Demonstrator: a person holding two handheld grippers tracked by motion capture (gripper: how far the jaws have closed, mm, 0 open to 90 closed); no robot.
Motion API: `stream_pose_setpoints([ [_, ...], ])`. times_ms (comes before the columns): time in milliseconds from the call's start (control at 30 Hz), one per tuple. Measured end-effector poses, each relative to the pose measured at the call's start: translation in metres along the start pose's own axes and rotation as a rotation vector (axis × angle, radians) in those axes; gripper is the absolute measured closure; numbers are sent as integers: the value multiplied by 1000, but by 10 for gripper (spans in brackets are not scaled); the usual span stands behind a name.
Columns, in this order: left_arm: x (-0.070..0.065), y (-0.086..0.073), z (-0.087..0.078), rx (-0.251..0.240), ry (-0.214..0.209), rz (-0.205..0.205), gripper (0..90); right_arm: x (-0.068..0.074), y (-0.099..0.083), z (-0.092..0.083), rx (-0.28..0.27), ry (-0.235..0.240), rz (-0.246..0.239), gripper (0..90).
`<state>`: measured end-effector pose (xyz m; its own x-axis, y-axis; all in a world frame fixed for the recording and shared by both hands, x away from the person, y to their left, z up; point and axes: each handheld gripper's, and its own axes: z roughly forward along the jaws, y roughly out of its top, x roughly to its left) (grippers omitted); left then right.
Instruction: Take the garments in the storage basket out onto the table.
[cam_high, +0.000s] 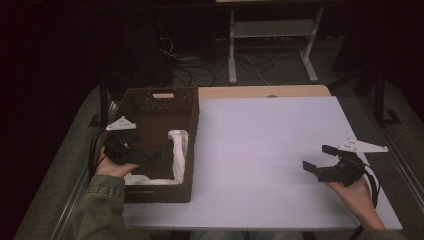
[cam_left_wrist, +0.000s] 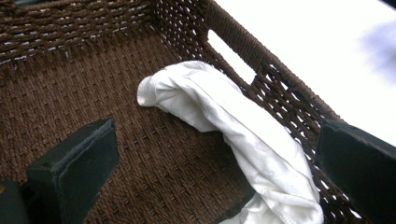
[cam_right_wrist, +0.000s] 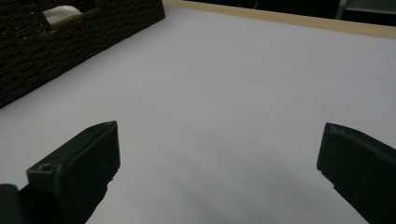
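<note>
A dark brown woven basket (cam_high: 150, 100) stands on the left part of the white table. A white cloth (cam_high: 177, 155) lies inside it along the right wall and the near wall, bunched up (cam_left_wrist: 233, 126). My left gripper (cam_high: 145, 152) hovers inside the basket above its floor (cam_left_wrist: 70, 93), open, its jaws wide apart with the cloth lying beyond and between them, untouched. My right gripper (cam_high: 317, 157) is held over the bare table at the right, open, nothing between its jaws (cam_right_wrist: 219, 163). The basket's wall (cam_right_wrist: 56, 51) shows at the upper left of the right gripper view.
The white tabletop (cam_high: 270, 145) stretches between basket and right hand, with a wooden strip (cam_high: 260, 91) along its far edge. Beyond the table stand a white metal frame (cam_high: 272, 45) and cables on the floor. A green sleeve (cam_high: 100, 205) covers the left forearm.
</note>
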<state>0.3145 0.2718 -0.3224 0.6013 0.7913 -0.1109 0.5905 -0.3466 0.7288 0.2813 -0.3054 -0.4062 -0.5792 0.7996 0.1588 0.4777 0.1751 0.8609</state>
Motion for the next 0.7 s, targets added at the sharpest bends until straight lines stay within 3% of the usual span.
stream_pose_setpoints([
  [367, 0, 12, 15, 101, -27, 32, 0, 2, 0, 3, 22, 0, -17, 0],
  [700, 1, 15, 30, 158, -61, 37, 0, 3, -1, 4, 32, -4, -27, 0],
])
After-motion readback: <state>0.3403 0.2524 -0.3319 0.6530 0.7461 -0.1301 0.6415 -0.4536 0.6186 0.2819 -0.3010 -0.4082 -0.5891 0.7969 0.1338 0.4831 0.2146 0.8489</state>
